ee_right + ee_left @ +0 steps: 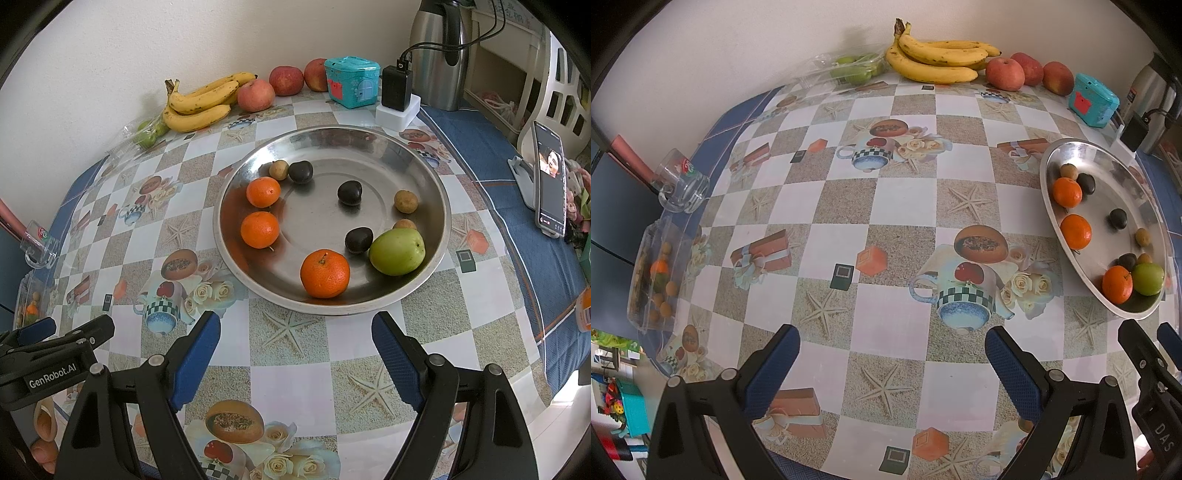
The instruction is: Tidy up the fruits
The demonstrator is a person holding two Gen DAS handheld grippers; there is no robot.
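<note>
Covering most of both views: table under a checkered cloth printed with teapots, starfish and roses. Resting on its right half: round steel tray, holding three oranges, one green apple, three dark round fruits and three small tan ones. Nearest orange lying just beside the green apple at the tray's front; other two oranges sitting close together at the left side. Dark fruit alone near the tray's middle.

Lined up along the back wall: bunch of bananas, then three red apples, then a teal box. Left of the bananas, clear bag of green fruit. Standing behind the teal box: steel thermos with a black charger in front.

At the table's left edge: clear plastic box with an orange and small tan fruits inside, and a glass mug just behind it.

Hovering over bare cloth in front of the tray: right gripper, jaws spread wide, nothing between. Beside it, left gripper, likewise gaping and empty.
</note>
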